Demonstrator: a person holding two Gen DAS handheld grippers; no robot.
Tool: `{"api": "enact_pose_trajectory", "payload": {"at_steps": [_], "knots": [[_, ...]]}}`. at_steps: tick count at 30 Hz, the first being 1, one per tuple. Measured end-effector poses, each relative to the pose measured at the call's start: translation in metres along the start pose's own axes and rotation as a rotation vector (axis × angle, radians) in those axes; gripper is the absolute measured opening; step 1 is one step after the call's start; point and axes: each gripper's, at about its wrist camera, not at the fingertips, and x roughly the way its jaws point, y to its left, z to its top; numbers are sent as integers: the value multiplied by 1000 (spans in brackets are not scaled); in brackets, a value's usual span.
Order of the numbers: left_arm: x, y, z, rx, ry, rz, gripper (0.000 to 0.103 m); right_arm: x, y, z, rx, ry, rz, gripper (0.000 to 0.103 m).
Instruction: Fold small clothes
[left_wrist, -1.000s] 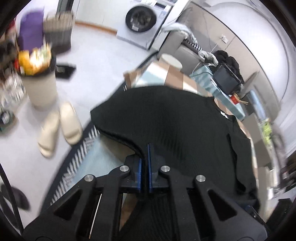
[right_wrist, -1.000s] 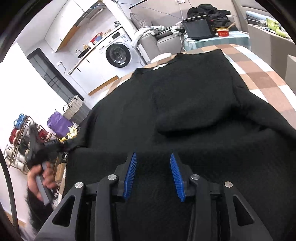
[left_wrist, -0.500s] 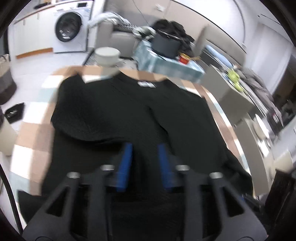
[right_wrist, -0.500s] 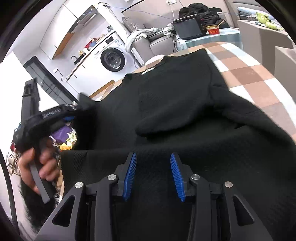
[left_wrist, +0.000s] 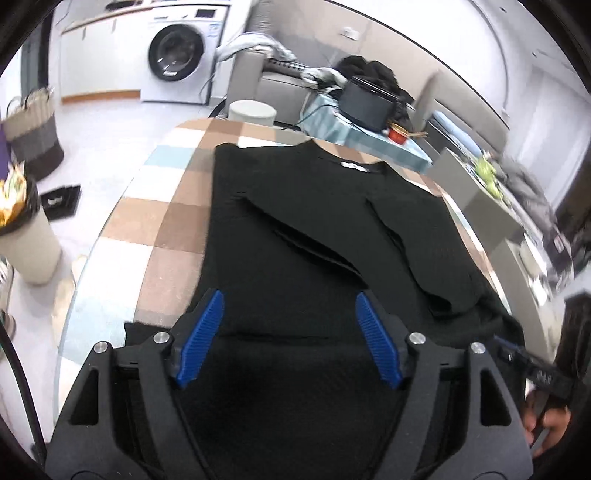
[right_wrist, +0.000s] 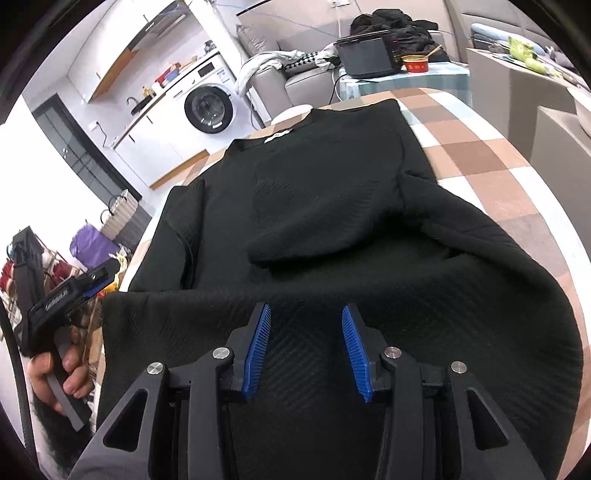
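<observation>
A black knit top lies flat on the checked table, collar and white label at the far end. Both sleeves are folded in over the body. My left gripper is open and empty above the near hem. My right gripper is open and empty above the hem at the other side of the top. In the right wrist view the left gripper shows at the left edge, held in a hand. The right gripper's tip shows at the left wrist view's right edge.
The table has a rounded edge. Beyond it stand a washing machine, a grey sofa, a small table with a black box and a red bowl. A bin and a woven basket stand on the floor at left.
My left gripper let go of the sleeve it was shut on, laid it over the body, opened wide and moved back to the near hem. My right gripper stayed open.
</observation>
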Motion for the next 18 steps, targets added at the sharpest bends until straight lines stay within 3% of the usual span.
{"api": "enact_pose_trajectory", "payload": {"at_steps": [3,9,11,14,18], "knots": [[19,15,9,-62,23,-43,57,1,7,0,-11,9,-14,41],[88,14,37,-173,108,-119,55,5,8,4,-4,27,-42,41],[108,10,43,-176,130,-105,47,7,7,5,1,36,-51,41],[130,-4,57,-134,117,-93,44,11,3,6,8,44,-57,41],[140,-56,72,-15,126,-255,44,13,-1,9,15,47,-65,41]]}}
